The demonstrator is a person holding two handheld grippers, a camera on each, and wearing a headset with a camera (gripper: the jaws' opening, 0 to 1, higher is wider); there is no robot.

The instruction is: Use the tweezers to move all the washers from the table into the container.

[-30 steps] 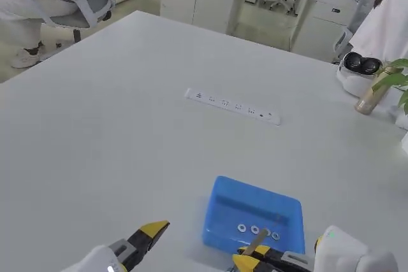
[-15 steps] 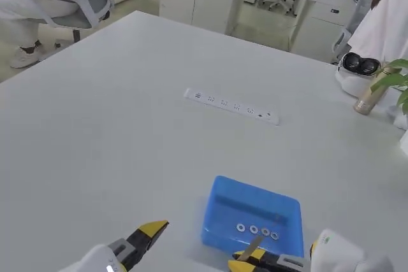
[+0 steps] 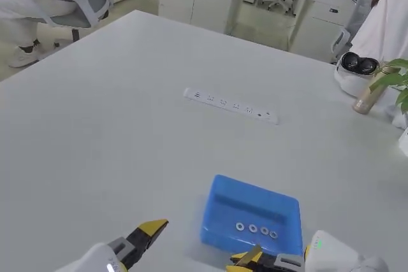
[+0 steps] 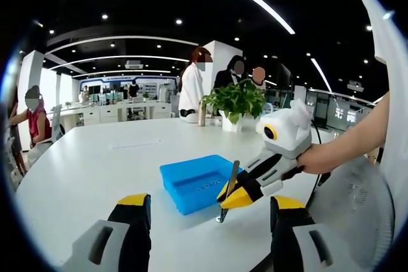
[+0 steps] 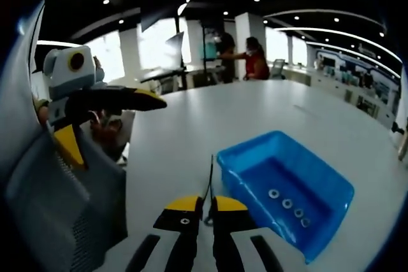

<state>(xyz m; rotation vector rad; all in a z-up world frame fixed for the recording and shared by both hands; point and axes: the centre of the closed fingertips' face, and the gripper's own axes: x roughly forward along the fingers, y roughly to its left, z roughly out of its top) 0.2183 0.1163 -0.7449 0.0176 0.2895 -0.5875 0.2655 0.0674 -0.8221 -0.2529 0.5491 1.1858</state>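
Washers (image 3: 256,229), four in a row, lie inside the blue container (image 3: 255,187) on the white table (image 3: 115,132). The right gripper (image 5: 203,205) is clenched on the tweezers (image 5: 208,176), whose tips point at the table just beside the container's wall, outside it. The left gripper (image 4: 207,211) hangs left of the container, jaws spread wide and holding nothing.

Holds left gripper (image 4: 210,200) low with jaws spread wide; clamps right gripper (image 5: 207,203) on tweezers (image 5: 209,173), close beside it.

Left claw (image 3: 152,230), right claw (image 5: 203,206): yellow-black, white-bodied.
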